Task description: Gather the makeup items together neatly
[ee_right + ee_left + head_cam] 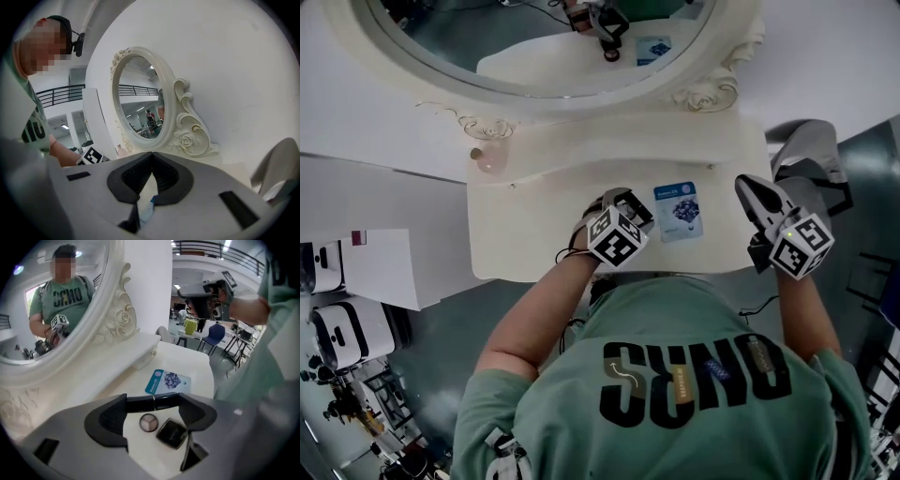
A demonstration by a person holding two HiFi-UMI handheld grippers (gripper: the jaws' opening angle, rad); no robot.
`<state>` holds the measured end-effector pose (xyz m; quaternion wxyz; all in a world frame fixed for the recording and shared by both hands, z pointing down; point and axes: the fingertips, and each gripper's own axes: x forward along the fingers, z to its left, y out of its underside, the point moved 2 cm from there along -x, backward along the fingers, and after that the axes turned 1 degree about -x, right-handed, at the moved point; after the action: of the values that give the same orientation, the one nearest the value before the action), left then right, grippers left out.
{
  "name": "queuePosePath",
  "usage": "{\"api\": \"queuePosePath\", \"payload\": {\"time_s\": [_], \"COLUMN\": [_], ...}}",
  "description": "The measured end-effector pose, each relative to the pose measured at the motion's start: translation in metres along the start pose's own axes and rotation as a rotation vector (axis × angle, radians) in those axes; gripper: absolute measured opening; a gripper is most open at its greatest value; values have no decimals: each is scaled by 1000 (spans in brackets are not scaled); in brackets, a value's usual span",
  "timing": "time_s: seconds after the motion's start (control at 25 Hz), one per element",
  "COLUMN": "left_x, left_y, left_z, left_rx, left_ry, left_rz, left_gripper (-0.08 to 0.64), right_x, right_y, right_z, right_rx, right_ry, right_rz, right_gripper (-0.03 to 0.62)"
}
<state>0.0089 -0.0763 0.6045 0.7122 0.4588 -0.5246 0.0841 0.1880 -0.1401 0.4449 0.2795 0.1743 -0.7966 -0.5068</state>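
My left gripper (153, 402) is shut on a black lipstick tube (165, 401), which lies crosswise with an end against each pad. Just below it on the white vanity top (140, 453) lie a small round compact (149, 422) and a square black compact (172, 433). A blue-and-white packet (167, 381) lies flat a little farther out. In the head view the left gripper (623, 204) sits just left of that packet (678, 211). My right gripper (750, 190) hovers at the table's right end, its jaws (151, 167) shut with nothing between them.
An oval mirror in an ornate white frame (712, 89) stands against the wall behind the vanity top (534, 225). A small pink bottle (490, 159) stands at the back left. A grey chair (811, 155) is beyond the right edge. White cases (342, 328) stand on the floor at left.
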Motion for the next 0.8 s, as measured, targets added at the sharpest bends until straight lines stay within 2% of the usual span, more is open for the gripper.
{"api": "queuePosePath", "payload": {"time_s": [0.16, 0.44, 0.56, 0.8], "left_x": [-39, -81, -84, -76], "left_y": [23, 61, 69, 76], "left_z": [67, 168, 193, 222], "left_rx": [183, 388, 429, 450], "left_ry": [-24, 5, 28, 58], "left_rz": [20, 27, 30, 50], "left_gripper": [350, 350, 350, 350], "right_x": [34, 92, 107, 116], "right_y": [-9, -16, -20, -21], "right_z": [31, 94, 113, 135], "right_rx": [-6, -10, -5, -6], "right_ry": [20, 70, 105, 176], "right_rz": [-12, -27, -34, -44], "right_gripper": [-6, -6, -6, -6]}}
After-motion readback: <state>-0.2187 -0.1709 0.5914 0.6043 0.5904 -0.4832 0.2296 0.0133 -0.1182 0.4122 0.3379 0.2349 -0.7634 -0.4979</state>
